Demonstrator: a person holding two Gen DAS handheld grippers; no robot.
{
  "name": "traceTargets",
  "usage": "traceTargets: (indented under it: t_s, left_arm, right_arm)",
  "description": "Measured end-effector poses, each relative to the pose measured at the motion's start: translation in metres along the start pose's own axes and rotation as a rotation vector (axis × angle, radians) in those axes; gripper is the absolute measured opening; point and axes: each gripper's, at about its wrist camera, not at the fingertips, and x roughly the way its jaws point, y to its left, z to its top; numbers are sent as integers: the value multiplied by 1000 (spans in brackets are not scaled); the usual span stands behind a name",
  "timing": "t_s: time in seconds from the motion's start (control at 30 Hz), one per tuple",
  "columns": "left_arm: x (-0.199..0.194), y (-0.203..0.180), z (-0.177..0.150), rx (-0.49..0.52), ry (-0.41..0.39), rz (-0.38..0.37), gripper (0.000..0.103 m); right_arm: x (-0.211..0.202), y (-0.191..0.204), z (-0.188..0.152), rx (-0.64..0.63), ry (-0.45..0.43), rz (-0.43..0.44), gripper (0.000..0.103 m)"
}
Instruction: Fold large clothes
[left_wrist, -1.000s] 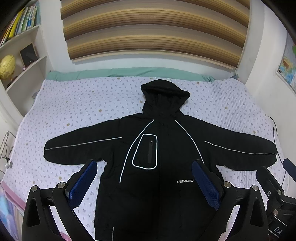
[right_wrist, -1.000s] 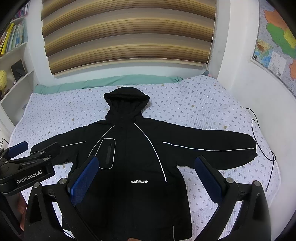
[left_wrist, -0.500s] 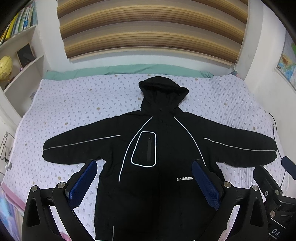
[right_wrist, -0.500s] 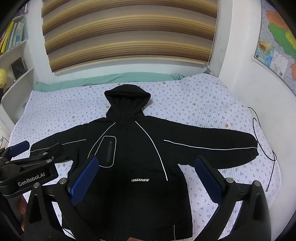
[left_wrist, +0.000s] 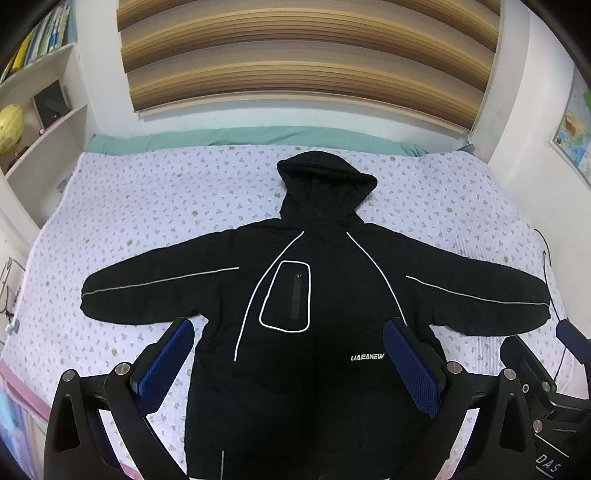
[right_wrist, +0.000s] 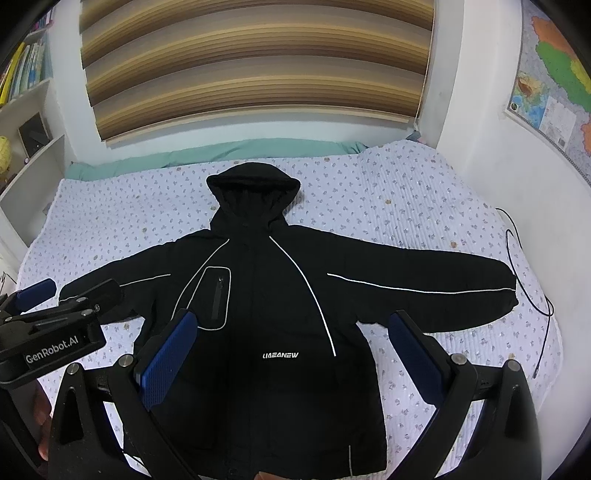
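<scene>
Both sets of jaws stand wide apart and hold nothing: my left gripper (left_wrist: 288, 363) and right gripper (right_wrist: 291, 360) hang above the lower half of the jacket (left_wrist: 306, 317), clear of the cloth.

The jacket lies face up on the bed (left_wrist: 147, 206), hood (left_wrist: 325, 184) toward the far wall, front closed, both sleeves spread straight out to the sides.

It looks padded and bulky, so I judge it soft but fairly heavy, with a smooth shell that may slip and spring back out of a crease. I would pinch each sleeve at the cuff, left sleeve (left_wrist: 147, 291) and right sleeve (right_wrist: 443, 284), taking a full layer of fabric.

It is black with thin reflective piping, an outlined chest pocket (left_wrist: 288, 295) and small white lettering on the front.
</scene>
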Motion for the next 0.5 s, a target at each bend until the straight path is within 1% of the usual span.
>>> traceTargets:
  t_s: [0.5]
  left_arm:
    - [7,4,2,-5,6,-17,102]
  right_arm:
    - [8,6,2,-11,19,-3,103]
